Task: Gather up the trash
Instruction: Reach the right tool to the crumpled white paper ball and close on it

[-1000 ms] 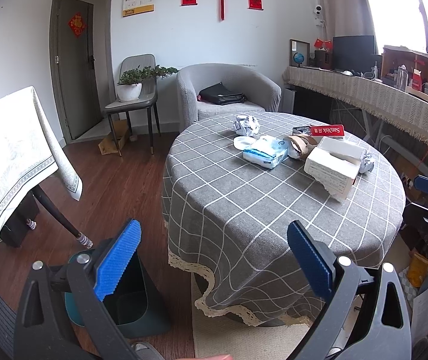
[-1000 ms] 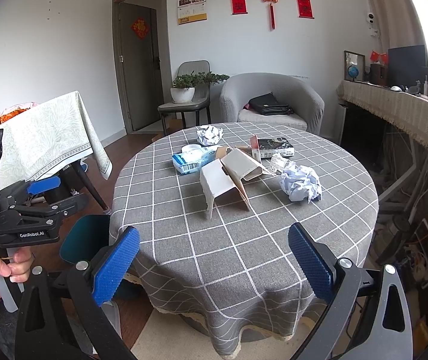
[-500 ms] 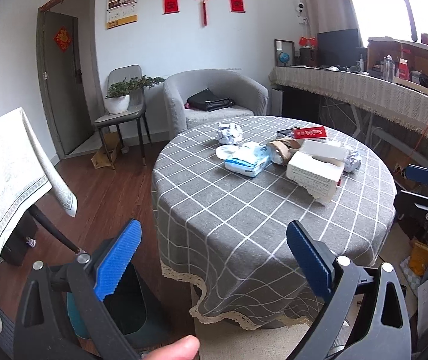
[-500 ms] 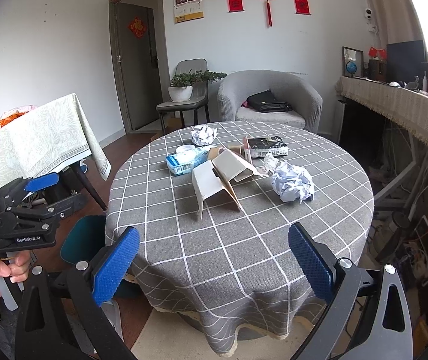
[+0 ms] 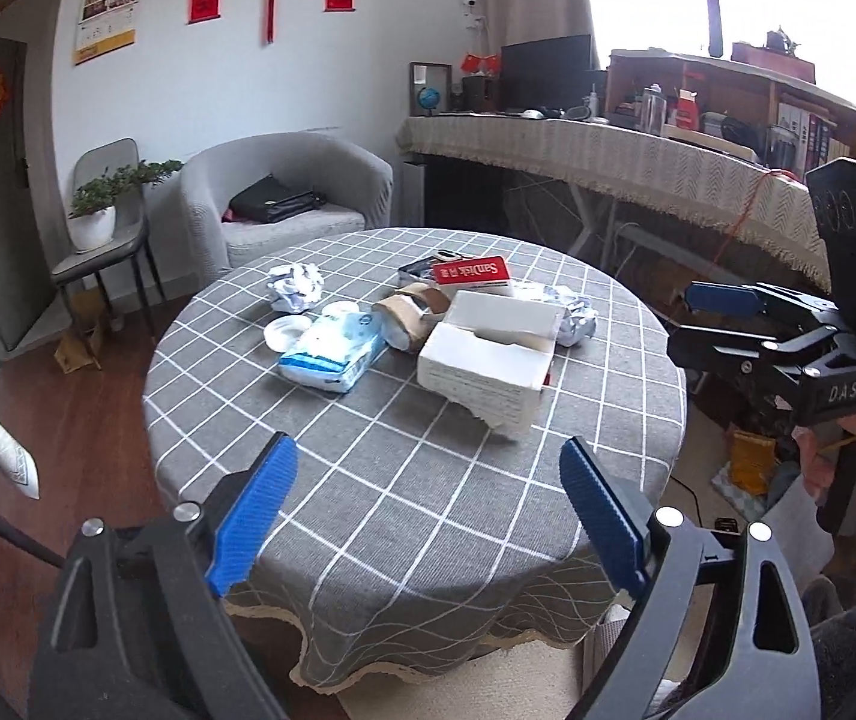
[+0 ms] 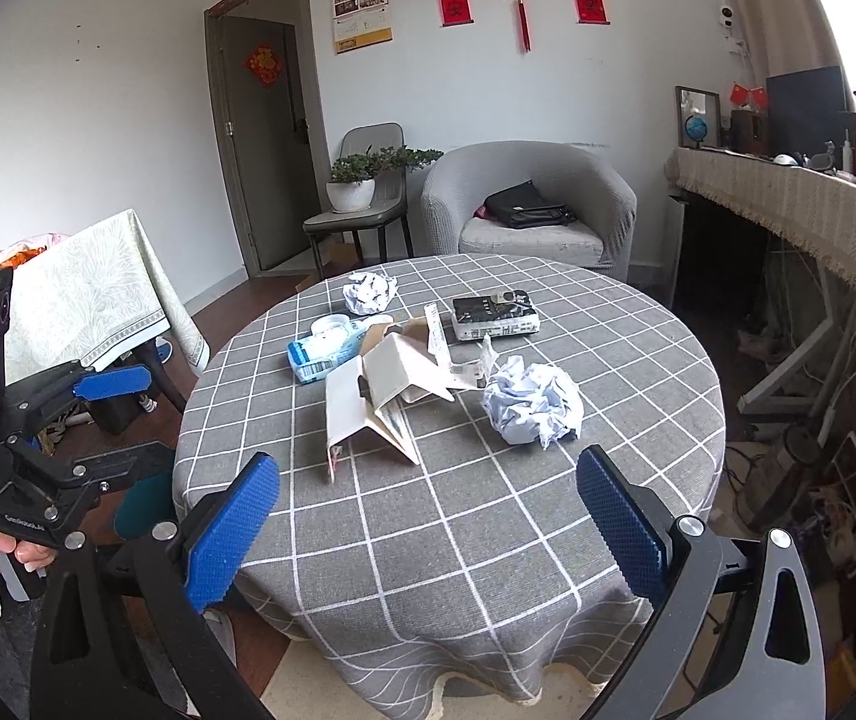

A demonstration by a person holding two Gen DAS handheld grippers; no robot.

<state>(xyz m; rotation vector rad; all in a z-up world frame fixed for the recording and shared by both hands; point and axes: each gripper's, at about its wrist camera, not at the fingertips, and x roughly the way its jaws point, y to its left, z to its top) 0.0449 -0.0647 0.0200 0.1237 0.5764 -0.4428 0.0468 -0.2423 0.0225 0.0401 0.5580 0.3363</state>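
Both grippers, left gripper (image 5: 422, 510) and right gripper (image 6: 428, 531), are held with jaws released and empty. Ahead of the right jaws, slightly right, the crumpled paper (image 6: 533, 402) is found nearest on the table (image 6: 488, 540); the right hand is judged better placed.

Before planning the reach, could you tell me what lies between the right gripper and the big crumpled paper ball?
Only bare tablecloth separates right gripper from crumpled paper ball, per the right wrist view.

Flat red rectangular package (image 5: 472, 270) on the round grey checked table: "SanDisk"
Black right gripper (image 5: 722, 300) body: "DAS"
Black left gripper (image 6: 113, 384) body: "GenRobot.AI", barely legible
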